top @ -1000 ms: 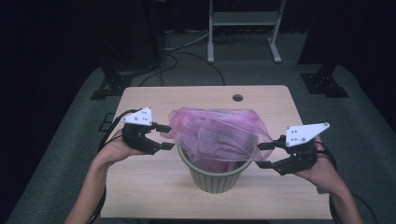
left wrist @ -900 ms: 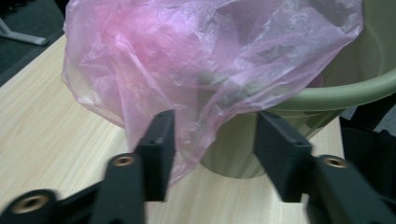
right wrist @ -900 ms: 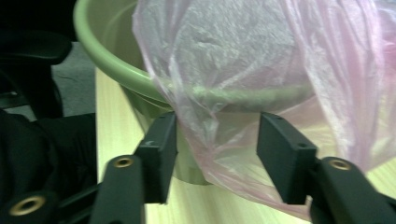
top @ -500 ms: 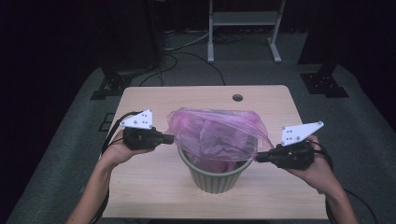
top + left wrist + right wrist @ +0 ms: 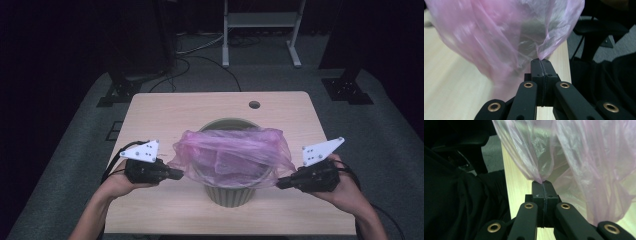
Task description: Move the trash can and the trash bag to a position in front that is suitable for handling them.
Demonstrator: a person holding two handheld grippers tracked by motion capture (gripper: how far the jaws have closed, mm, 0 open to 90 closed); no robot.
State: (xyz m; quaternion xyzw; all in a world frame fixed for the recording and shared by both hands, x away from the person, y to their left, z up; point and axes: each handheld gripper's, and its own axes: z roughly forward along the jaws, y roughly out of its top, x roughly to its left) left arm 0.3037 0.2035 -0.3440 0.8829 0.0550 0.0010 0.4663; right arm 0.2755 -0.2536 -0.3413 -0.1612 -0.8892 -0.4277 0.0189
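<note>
Pinching pink bag edges: left claw & right claw clamped; bag seemingly unprinted, over bin.

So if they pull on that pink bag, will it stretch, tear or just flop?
The pink bag is thin, see-through film, creased and sagging, so probably floppy and very light. It bunches to a point at the left gripper and the right gripper, so hard pulls might tear it there.

Bare tabletop around bin
</note>
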